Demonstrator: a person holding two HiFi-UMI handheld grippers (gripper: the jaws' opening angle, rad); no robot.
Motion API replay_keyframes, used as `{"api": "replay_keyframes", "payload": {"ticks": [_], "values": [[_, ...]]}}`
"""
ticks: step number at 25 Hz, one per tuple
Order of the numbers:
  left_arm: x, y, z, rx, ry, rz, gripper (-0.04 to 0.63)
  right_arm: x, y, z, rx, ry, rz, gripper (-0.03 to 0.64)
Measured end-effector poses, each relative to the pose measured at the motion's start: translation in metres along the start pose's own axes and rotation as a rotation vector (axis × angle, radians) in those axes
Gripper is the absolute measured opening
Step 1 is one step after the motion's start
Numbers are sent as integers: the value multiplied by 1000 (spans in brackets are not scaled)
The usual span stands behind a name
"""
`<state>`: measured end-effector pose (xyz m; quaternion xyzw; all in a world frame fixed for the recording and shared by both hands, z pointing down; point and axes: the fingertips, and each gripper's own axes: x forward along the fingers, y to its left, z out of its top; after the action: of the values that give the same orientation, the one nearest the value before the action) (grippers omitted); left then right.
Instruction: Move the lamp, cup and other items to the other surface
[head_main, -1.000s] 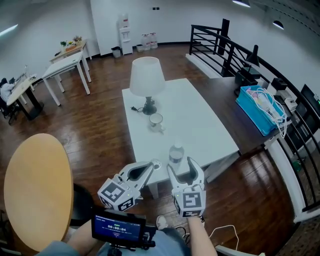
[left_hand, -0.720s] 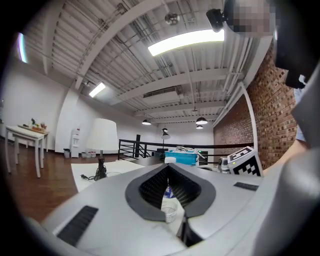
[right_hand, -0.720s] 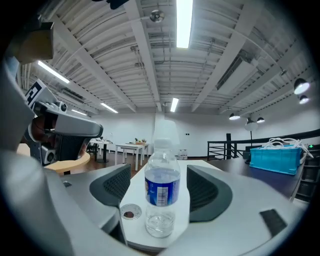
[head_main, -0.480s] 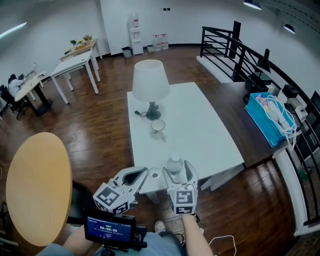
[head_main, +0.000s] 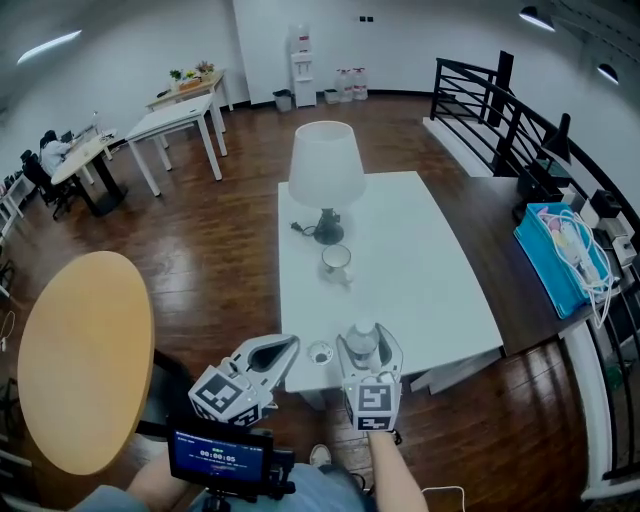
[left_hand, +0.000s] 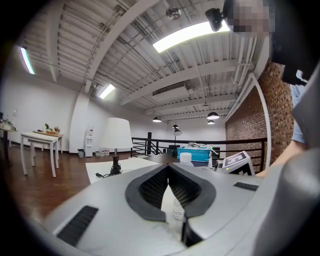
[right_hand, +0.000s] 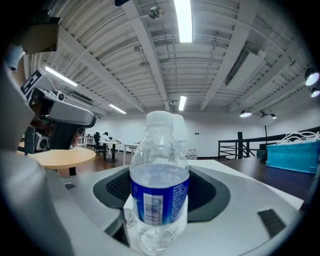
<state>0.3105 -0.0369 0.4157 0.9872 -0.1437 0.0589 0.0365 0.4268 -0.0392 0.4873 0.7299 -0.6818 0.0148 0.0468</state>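
Observation:
A clear water bottle (head_main: 363, 338) (right_hand: 159, 192) with a blue label stands at the near edge of the white table (head_main: 430, 280). My right gripper (head_main: 367, 352) (right_hand: 160, 186) has just been closing on it, and the pads press its sides. Beside it, a small clear glass (head_main: 320, 353) (right_hand: 129, 218) stands on the table. My left gripper (head_main: 292, 346) (left_hand: 168, 168) hangs just left of the glass, its tips together and nothing held. Farther back stand a white-shaded lamp (head_main: 325, 172) (left_hand: 116, 138) and a white cup (head_main: 337, 260).
A round wooden table (head_main: 85, 355) (right_hand: 65, 156) stands to the left across dark wood floor. A blue basket (head_main: 565, 255) (left_hand: 195, 151) sits on a dark bench right of the white table, by a black railing (head_main: 500, 95). White desks (head_main: 185, 110) stand far back.
My right gripper and the bottle have sunk to the table's near edge. The left gripper has drifted slightly, and the small glass now stands apart from its tips.

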Motion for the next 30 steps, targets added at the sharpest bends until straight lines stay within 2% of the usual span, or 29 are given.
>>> {"api": "replay_keyframes", "payload": {"ticks": [7,13,22,30], "values": [[-11,8,-2,-7,2,42,3,0,8,10,12,4,25,294],[-41,29,2,-26,-7,124,3,10,35,36,-3,-23,77,293],[-121,73,6,-40,-40,297,3,35,126,91,-33,-74,258,295],[-233,121,5,-50,-92,490,3,59,256,124,-29,-118,465,295]]}}
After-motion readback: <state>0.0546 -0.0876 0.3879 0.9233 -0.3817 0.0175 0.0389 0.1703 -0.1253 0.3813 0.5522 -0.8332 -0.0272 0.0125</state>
